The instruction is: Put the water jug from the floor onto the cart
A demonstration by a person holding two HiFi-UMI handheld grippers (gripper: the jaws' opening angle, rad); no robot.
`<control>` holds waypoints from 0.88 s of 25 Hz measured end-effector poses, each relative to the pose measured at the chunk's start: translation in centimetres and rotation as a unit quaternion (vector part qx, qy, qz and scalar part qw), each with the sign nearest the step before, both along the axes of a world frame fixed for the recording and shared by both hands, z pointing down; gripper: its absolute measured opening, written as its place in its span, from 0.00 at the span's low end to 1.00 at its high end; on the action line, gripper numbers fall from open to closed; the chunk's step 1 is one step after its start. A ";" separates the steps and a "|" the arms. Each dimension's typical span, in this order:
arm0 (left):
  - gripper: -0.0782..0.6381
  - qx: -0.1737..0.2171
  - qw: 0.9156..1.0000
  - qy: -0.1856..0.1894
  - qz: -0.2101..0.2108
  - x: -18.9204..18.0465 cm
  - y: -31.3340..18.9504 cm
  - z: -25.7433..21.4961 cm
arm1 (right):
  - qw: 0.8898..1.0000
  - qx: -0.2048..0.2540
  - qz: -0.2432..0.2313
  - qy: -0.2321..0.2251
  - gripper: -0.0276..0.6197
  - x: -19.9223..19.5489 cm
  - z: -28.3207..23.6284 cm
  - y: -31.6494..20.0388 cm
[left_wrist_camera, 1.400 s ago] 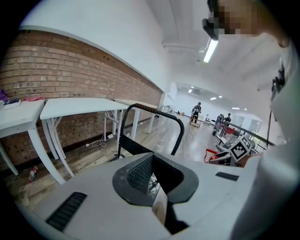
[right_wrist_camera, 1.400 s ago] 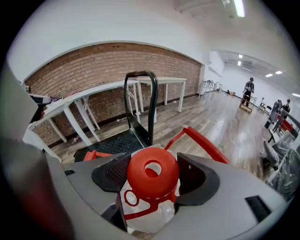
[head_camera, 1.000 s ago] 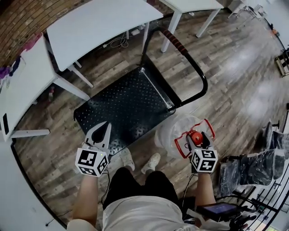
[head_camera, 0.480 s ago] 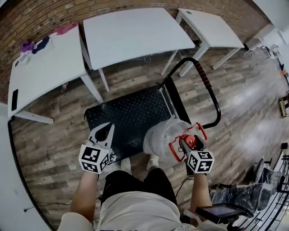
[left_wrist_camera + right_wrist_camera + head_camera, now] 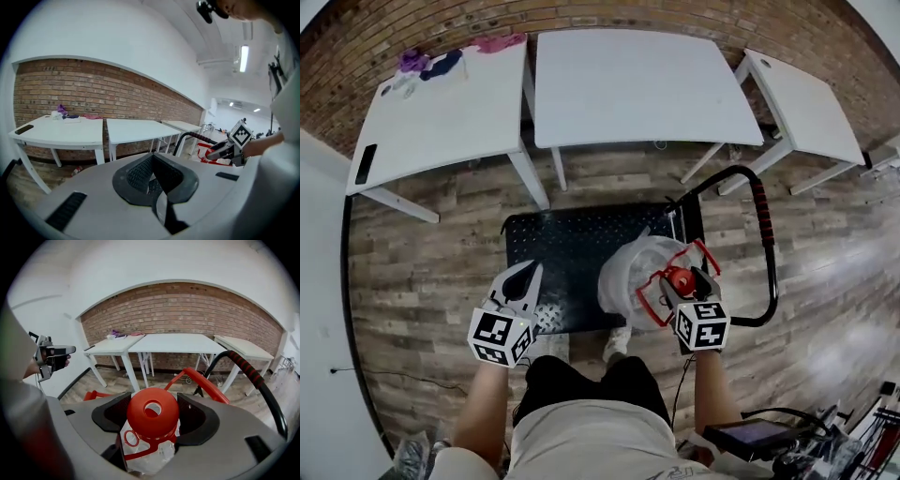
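Observation:
The water jug [image 5: 628,270] is clear plastic with a red cap [image 5: 152,413] and a red carry frame. It hangs over the right part of the black cart platform [image 5: 567,246]. My right gripper [image 5: 679,283] is shut on the jug's neck just under the cap, with a pad on each side [image 5: 153,422]. My left gripper [image 5: 523,279] hovers over the platform's near left corner, shut with nothing in it [image 5: 157,185]. Whether the jug's base touches the platform is hidden by the jug itself.
The cart's black handle with a red grip [image 5: 762,223] rises at the right. Three white tables [image 5: 642,84] stand along the brick wall beyond the cart. Clothes and a phone [image 5: 366,164] lie on the left table. The person's shoes [image 5: 617,341] stand at the cart's near edge.
My right gripper has carried the jug from the floor right of the cart to over the platform. The view has swung towards the brick wall. The left gripper has stayed near the platform's corner.

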State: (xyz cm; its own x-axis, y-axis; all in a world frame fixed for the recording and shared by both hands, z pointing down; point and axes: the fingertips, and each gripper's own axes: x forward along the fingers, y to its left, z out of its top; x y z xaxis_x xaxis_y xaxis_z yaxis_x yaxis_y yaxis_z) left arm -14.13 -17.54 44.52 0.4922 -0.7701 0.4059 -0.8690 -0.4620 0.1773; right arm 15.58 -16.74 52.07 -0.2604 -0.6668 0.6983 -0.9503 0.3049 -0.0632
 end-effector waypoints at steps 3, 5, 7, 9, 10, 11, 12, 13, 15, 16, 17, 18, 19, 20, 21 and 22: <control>0.11 -0.007 0.999 -0.001 -0.041 -0.8 0.0 0.5 | 0.999 0.004 -0.038 0.008 0.52 -0.5 0.6 -3.9; 0.11 -0.010 0.998 -0.003 -0.061 -1.1 0.0 0.8 | 0.998 0.006 -0.055 0.014 0.52 -0.6 1.2 -6.2; 0.11 -0.013 0.997 -0.005 -0.080 -1.5 0.0 0.9 | 0.998 0.008 -0.065 0.021 0.52 -0.5 1.9 -8.3; 0.11 -0.016 0.995 -0.006 -0.096 -1.8 0.1 1.2 | 0.997 0.009 -0.072 0.029 0.52 -0.1 2.8 -10.4; 0.11 -0.018 0.995 -0.007 -0.102 -2.0 0.2 1.3 | 0.997 0.009 -0.074 0.032 0.53 0.1 3.3 -11.4; 0.11 -0.020 0.994 -0.009 -0.109 -2.1 0.3 1.5 | 0.997 0.007 -0.074 0.035 0.52 0.3 3.9 -12.4; 0.11 -0.023 0.993 -0.011 -0.114 -2.3 0.5 1.6 | 0.997 0.004 -0.073 0.036 0.52 0.5 4.5 -13.4; 0.11 -0.025 0.992 -0.013 -0.120 -2.5 0.7 1.7 | 0.997 0.001 -0.071 0.038 0.52 0.7 5.2 -14.4; 0.11 -0.030 0.991 -0.015 -0.128 -2.8 1.0 2.0 | 0.997 -0.004 -0.067 0.041 0.52 1.2 6.5 -16.2; 0.11 -0.032 0.991 -0.017 -0.131 -2.8 1.1 2.1 | 0.997 -0.006 -0.066 0.043 0.52 1.4 7.2 -17.0; 0.11 -0.035 0.990 -0.018 -0.135 -2.9 1.3 2.3 | 0.997 -0.009 -0.065 0.045 0.52 1.6 7.9 -17.7; 0.11 -0.038 0.989 -0.020 -0.139 -3.0 1.5 2.4 | 0.997 -0.010 -0.065 0.047 0.52 1.8 8.6 -18.4; 0.11 -0.040 0.989 -0.022 -0.144 -3.1 1.6 2.6 | 0.997 -0.012 -0.065 0.048 0.52 2.0 9.3 -19.2; 0.11 -0.043 0.988 -0.023 -0.149 -3.3 1.8 2.7 | 0.997 -0.014 -0.064 0.050 0.52 2.1 10.0 -19.9; 0.11 -0.045 0.987 -0.025 -0.153 -3.4 2.0 2.8 | 0.997 -0.016 -0.064 0.051 0.52 2.2 10.7 -20.5; 0.11 -0.046 0.986 -0.026 -0.157 -3.5 2.2 2.9 | 0.996 -0.020 -0.063 0.053 0.52 2.4 11.4 -21.0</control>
State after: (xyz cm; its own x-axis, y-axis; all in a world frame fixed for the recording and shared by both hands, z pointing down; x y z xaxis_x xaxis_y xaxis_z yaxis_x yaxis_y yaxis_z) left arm -17.66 -15.38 47.41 0.2116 -0.8397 0.5001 -0.9757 -0.1521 0.1574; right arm 17.94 -37.73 63.50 -0.2630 -0.6040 0.7524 -0.9065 0.4216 0.0216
